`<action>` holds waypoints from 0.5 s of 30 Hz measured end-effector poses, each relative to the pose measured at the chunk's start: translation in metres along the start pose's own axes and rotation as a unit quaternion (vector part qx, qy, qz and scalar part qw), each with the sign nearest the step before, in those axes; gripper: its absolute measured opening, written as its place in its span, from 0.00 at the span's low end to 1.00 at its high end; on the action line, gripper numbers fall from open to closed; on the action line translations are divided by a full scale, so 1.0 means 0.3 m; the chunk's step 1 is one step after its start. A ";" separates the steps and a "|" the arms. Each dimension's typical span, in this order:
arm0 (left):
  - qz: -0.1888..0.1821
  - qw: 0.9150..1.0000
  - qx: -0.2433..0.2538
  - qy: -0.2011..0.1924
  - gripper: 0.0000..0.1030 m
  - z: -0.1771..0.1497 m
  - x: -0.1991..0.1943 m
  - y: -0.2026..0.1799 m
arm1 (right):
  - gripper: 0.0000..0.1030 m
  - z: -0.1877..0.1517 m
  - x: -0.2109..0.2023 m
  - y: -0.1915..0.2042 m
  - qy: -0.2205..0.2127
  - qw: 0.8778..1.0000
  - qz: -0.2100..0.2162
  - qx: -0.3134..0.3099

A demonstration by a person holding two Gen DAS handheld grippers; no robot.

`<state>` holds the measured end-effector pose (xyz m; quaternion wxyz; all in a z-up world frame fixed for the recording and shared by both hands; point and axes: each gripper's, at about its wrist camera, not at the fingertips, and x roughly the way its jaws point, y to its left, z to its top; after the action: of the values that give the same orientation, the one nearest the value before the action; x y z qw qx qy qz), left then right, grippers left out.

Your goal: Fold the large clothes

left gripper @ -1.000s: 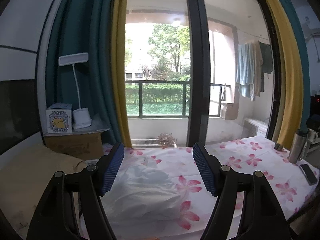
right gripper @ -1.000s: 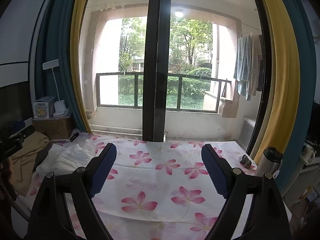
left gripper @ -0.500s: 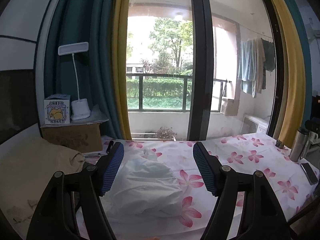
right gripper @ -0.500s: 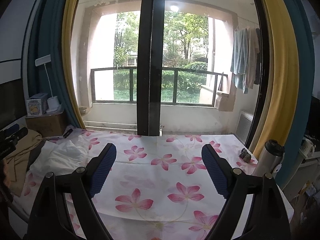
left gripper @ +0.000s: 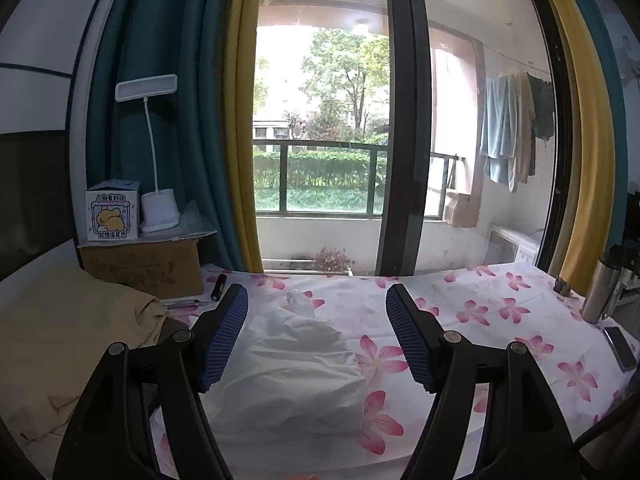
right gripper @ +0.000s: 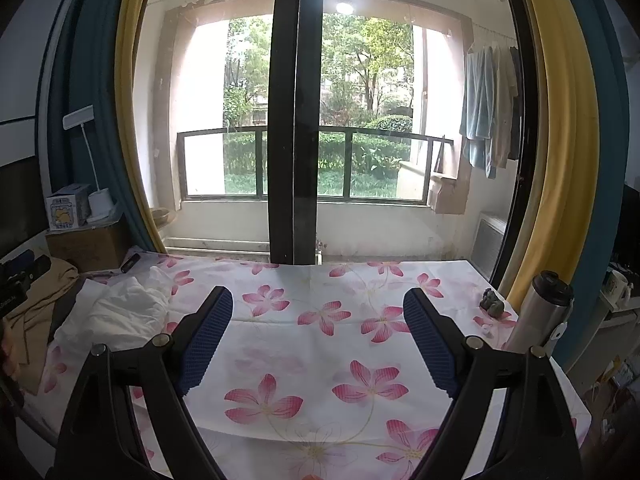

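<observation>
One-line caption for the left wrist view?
Open left gripper hovers over a crumpled white garment on the floral tablecloth.

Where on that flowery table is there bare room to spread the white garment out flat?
The widest free patch is the middle of the floral cloth, between the crumpled white garment and the steel flask. The left end is crowded: tan cloth, cardboard box. A phone lies at the right edge.
</observation>
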<state>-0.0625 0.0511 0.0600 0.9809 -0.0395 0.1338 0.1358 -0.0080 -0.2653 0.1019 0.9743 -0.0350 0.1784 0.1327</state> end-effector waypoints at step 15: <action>-0.004 1.000 -0.001 0.002 0.73 -0.005 0.010 -0.003 | 0.84 0.002 0.013 -0.004 0.003 1.000 -0.002 -0.001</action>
<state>-0.0598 0.0508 0.0578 0.9811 -0.0410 0.1357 0.1315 -0.0039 -0.2654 0.1013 0.9740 -0.0366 0.1812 0.1309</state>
